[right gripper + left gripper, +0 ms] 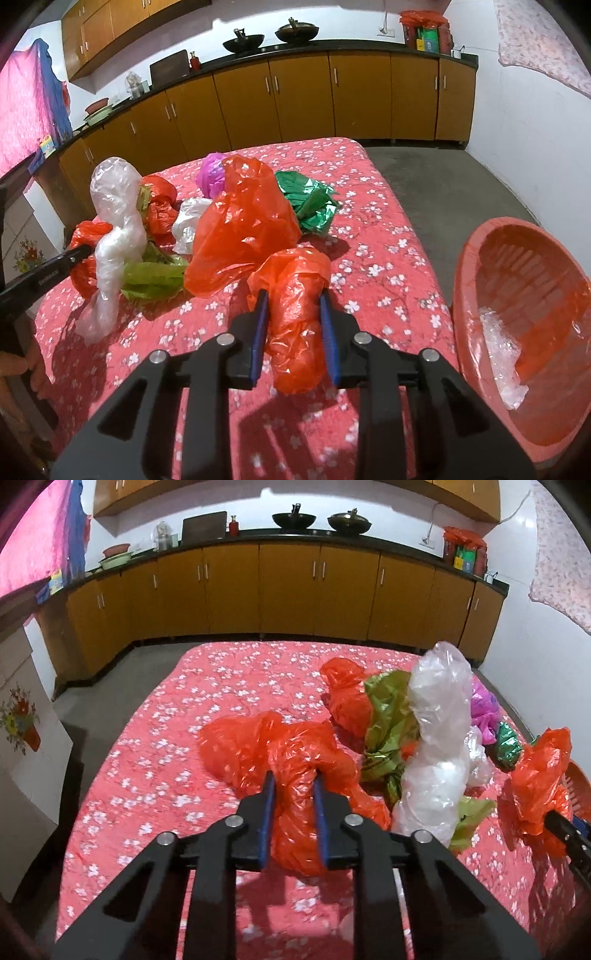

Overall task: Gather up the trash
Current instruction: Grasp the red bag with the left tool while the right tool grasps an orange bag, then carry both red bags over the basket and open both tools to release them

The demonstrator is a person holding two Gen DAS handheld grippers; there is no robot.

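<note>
The bed [369,236], covered in a red floral spread, is carrying most of the load ahead of both tools. The red basket [476,258] is sitting to the right of the right gripper [293,299], close beside it at the bed's edge. It is holding only a piece of clear plastic [502,354], so collection appears to be at an early stage.

Most trash is still lying on the spread. The tall clear bag [436,738] is standing ahead and to the right of the left gripper [293,779]. A loose red bag [243,229] is lying just ahead of the right gripper. An olive-green sheet [388,720] is lying beside the clear bag. A second red bag [343,694] is lying beyond it. A green foil wrapper [310,203] is lying farther ahead of the right gripper. A small white bag [188,225] and a purple bag [212,173] are lying to its far left.

The left gripper is clamping a crumpled red bag [295,760] between its blue fingers [267,812]; part of that bag is trailing on the spread ahead. The right gripper is grasping another bunched red bag [293,325] between its fingers [328,332]; this one appears lifted clear.

Judged remaining: both gripped bags need transfer to the basket, then each remaining item in turn. The left tool is positioned farther from the basket than the right.
</note>
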